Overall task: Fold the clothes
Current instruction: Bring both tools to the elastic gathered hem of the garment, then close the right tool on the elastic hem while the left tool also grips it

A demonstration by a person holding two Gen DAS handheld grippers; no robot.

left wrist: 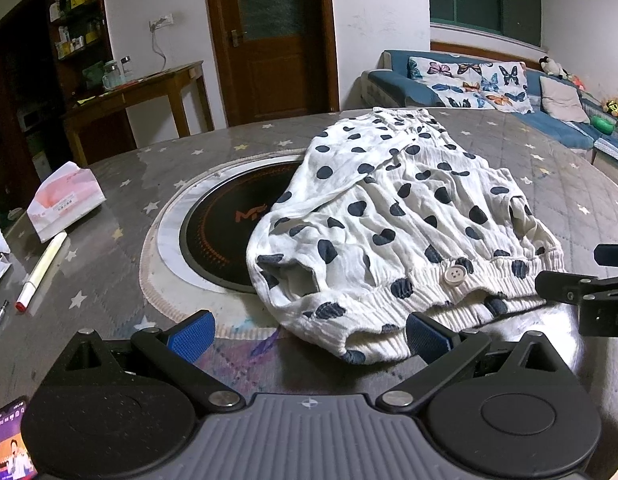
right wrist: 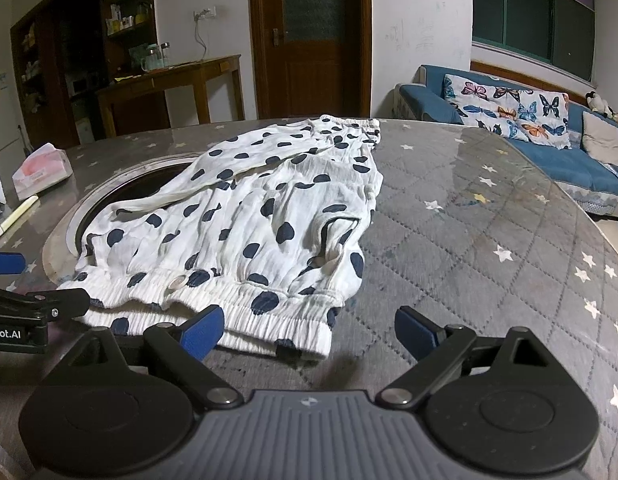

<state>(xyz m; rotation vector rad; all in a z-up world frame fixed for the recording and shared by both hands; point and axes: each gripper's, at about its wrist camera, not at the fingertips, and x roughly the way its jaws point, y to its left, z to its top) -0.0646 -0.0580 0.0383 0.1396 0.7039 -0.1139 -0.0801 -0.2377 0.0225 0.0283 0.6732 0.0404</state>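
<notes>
A white garment with dark blue polka dots (left wrist: 389,216) lies spread and wrinkled on the round table, its elastic band and a white button (left wrist: 453,274) toward me. It also shows in the right wrist view (right wrist: 245,224). My left gripper (left wrist: 309,338) is open and empty, its blue pads just short of the garment's near left corner. My right gripper (right wrist: 309,330) is open and empty at the near right corner of the elastic band. The right gripper shows at the right edge of the left wrist view (left wrist: 585,284), and the left gripper at the left edge of the right wrist view (right wrist: 33,304).
The grey star-patterned table (right wrist: 489,240) has a black round hob (left wrist: 229,220) set in its middle, partly under the garment. A tissue pack (left wrist: 65,200), a marker pen (left wrist: 41,272) and a phone (left wrist: 9,440) lie at the left. A blue sofa (right wrist: 549,148) stands beyond.
</notes>
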